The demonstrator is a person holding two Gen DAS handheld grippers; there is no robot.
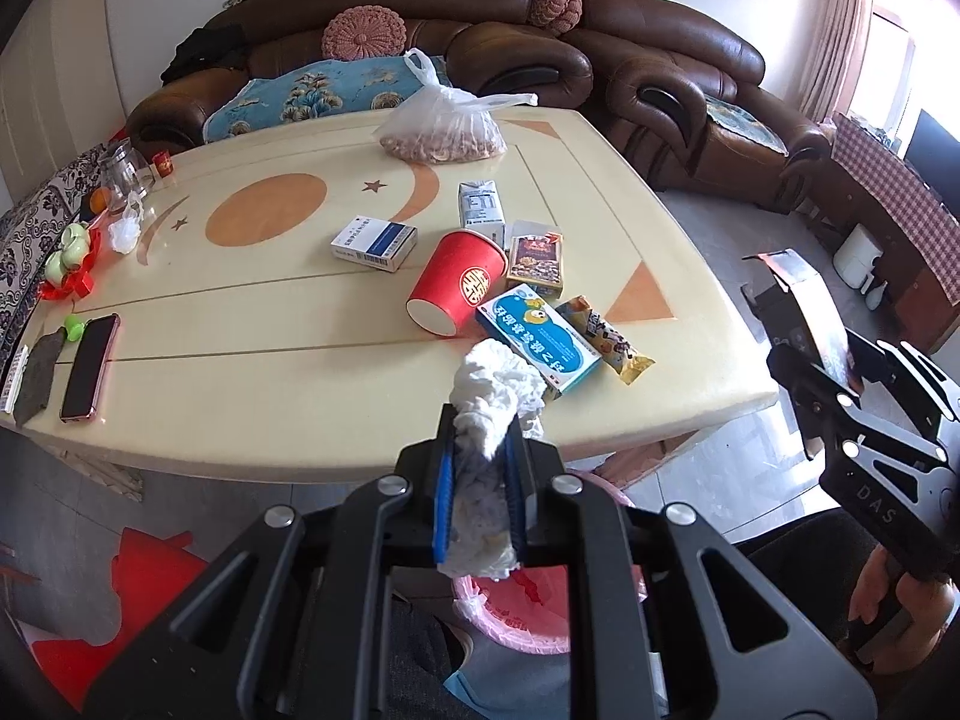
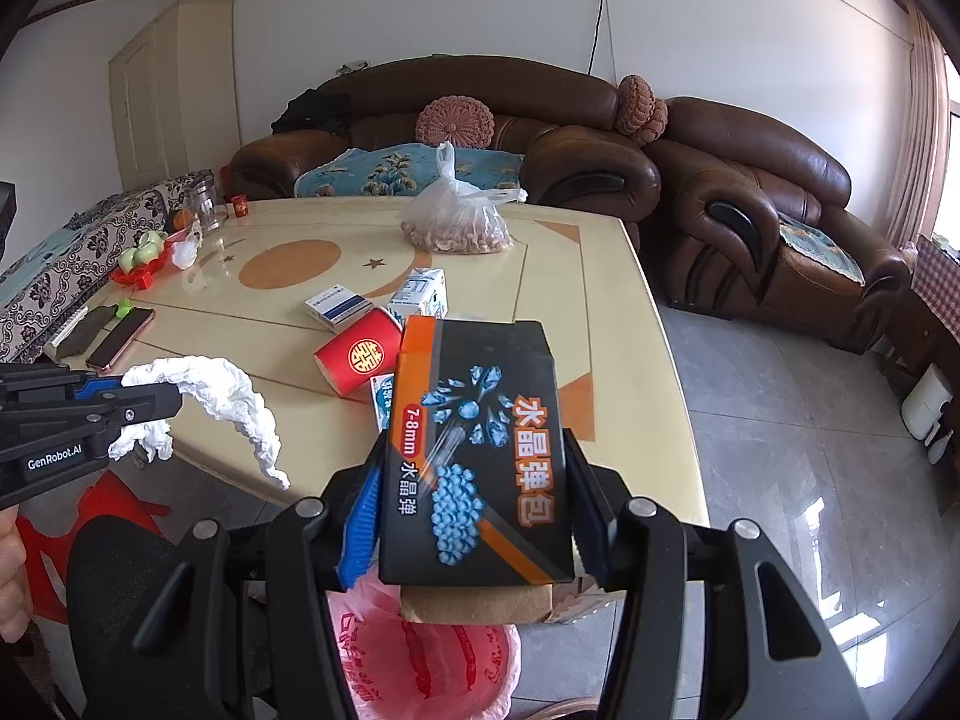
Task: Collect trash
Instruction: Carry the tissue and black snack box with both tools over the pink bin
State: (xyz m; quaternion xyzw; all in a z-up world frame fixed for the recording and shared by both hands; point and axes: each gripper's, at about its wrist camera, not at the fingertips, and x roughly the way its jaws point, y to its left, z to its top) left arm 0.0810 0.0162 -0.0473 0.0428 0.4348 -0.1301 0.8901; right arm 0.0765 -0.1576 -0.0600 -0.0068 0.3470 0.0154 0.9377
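My left gripper (image 1: 483,420) is shut on a crumpled white tissue (image 1: 489,387), held just off the near edge of the cream table (image 1: 270,324). In the right wrist view that tissue (image 2: 222,396) hangs from the left gripper (image 2: 171,399) at the left. My right gripper (image 2: 474,447) is shut on a black and orange box (image 2: 474,420); the left wrist view shows this box (image 1: 810,306) at the right. A pink-lined bin (image 2: 420,654) stands on the floor below both. Still on the table lie a red paper cup (image 1: 459,282), a blue box (image 1: 537,339) and a snack wrapper (image 1: 606,339).
A milk carton (image 1: 480,207), a white and blue box (image 1: 375,243) and a brown box (image 1: 536,258) also lie on the table. A bag of nuts (image 1: 444,126) sits at the far edge, a phone (image 1: 90,366) at the left. Brown sofas (image 1: 660,60) stand behind.
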